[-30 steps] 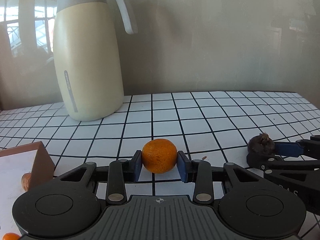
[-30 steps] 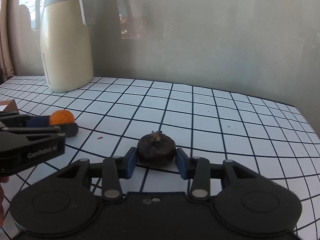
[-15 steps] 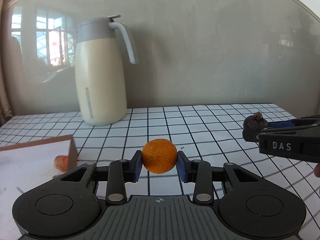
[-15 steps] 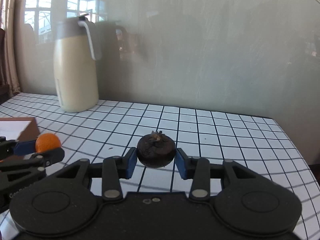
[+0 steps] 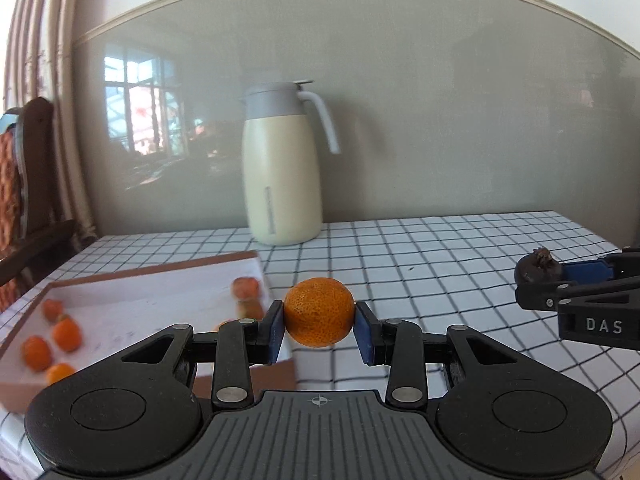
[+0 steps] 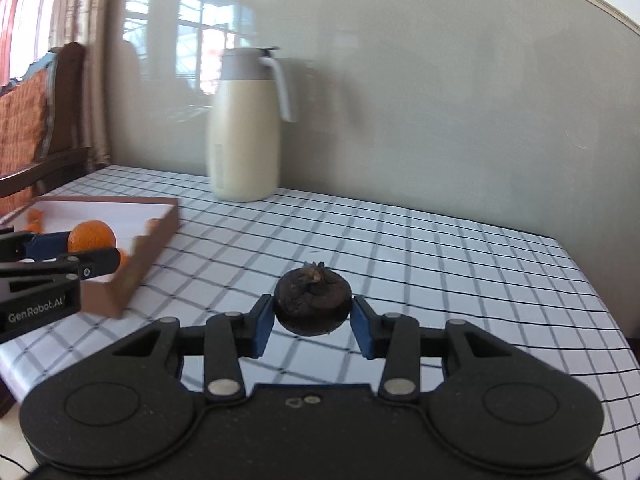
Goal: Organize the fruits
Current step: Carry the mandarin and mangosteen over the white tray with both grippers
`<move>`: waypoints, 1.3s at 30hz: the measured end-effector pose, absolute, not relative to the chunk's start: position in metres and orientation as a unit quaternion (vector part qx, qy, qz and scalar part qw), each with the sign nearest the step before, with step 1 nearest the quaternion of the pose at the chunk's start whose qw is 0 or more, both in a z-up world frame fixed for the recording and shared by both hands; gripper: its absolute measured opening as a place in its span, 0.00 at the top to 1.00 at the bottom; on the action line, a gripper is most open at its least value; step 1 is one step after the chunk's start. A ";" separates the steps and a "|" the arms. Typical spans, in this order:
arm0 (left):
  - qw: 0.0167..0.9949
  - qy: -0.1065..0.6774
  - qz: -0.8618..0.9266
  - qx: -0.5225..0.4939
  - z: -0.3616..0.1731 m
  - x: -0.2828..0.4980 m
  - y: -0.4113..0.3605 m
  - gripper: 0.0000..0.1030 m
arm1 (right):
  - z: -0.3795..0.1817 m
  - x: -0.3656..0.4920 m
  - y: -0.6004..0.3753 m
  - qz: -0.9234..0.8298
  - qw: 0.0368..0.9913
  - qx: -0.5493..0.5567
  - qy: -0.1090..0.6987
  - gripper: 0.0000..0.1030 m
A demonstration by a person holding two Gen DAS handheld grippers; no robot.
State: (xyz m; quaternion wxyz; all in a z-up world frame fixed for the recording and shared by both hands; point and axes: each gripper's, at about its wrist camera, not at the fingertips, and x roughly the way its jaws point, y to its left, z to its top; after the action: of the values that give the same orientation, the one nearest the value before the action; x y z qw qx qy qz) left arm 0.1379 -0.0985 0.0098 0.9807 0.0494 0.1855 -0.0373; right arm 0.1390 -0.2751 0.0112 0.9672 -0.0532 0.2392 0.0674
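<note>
midway through sorting, an orange [image 5: 319,312] is gripped by the left gripper [image 5: 319,330] just right of the box [image 5: 132,272] holding several oranges; a dark fruit [image 6: 312,303] is clamped in the right gripper [image 6: 312,326], above the table [image 6: 460,264]; neither is placed yet.

Bright daylight from windows at left, mirrored as glare on the glossy wall [image 5: 440,128]. Motion blur over the bench's [image 6: 440,248] left edge. Fisheye bending and dark corners.
</note>
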 end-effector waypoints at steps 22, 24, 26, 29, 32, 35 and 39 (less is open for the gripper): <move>0.981 0.160 0.110 0.024 0.023 0.082 0.050 0.64 | 0.028 0.124 -0.152 0.206 0.953 -0.094 0.203 0.68; 0.980 0.161 0.118 0.021 0.021 0.082 0.059 0.64 | 0.027 0.128 -0.146 0.210 0.952 -0.094 0.203 0.68; 0.979 0.162 0.126 0.020 0.018 0.083 0.067 0.64 | 0.026 0.130 -0.139 0.215 0.951 -0.093 0.201 0.68; 0.978 0.160 0.134 0.019 0.016 0.084 0.077 0.64 | 0.026 0.134 -0.127 0.221 0.950 -0.095 0.198 0.68; 0.977 0.158 0.141 0.016 0.015 0.087 0.087 0.64 | 0.026 0.141 -0.119 0.223 0.950 -0.092 0.196 0.68; 0.976 0.158 0.149 0.012 0.014 0.090 0.098 0.64 | 0.027 0.150 -0.115 0.221 0.952 -0.088 0.194 0.68; 0.976 0.156 0.151 0.011 0.012 0.096 0.108 0.64 | 0.030 0.161 -0.109 0.214 0.955 -0.081 0.188 0.68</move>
State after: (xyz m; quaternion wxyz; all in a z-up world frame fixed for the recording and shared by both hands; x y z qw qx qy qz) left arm 0.0964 0.1081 0.0125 0.9761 0.0111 0.1555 0.1514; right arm 0.1612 -0.1094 0.0304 0.9550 -0.0813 0.1884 0.2143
